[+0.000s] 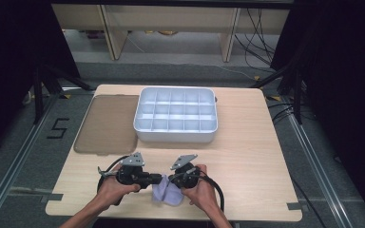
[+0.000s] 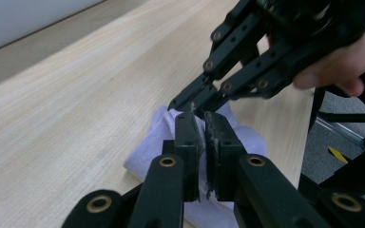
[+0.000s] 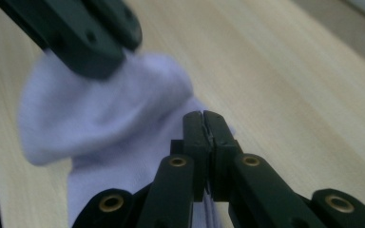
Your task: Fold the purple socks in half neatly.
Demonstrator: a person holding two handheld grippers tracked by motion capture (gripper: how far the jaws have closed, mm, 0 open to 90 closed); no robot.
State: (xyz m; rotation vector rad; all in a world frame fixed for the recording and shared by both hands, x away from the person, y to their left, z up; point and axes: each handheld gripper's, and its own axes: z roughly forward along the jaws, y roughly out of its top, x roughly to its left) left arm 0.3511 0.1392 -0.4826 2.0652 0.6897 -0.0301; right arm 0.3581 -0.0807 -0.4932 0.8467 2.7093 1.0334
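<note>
A pale lilac cloth (image 1: 166, 193), shaped like a small sock, lies bunched near the table's front edge. My left gripper (image 1: 158, 179) and right gripper (image 1: 172, 181) point at each other over it, tips almost touching. In the left gripper view the left gripper (image 2: 203, 116) has its jaws pressed together with the cloth (image 2: 247, 137) under and between them, and the right gripper (image 2: 186, 102) meets it tip to tip. In the right gripper view the right gripper (image 3: 203, 115) is shut on a fold of the cloth (image 3: 123, 114), with the left gripper (image 3: 97, 59) over the raised part.
A white compartment tray (image 1: 176, 136) stands at the middle back of the wooden table (image 1: 252, 156). A flat brown translucent lid (image 1: 107, 124) lies to its left. The front edge of the table runs just below both hands.
</note>
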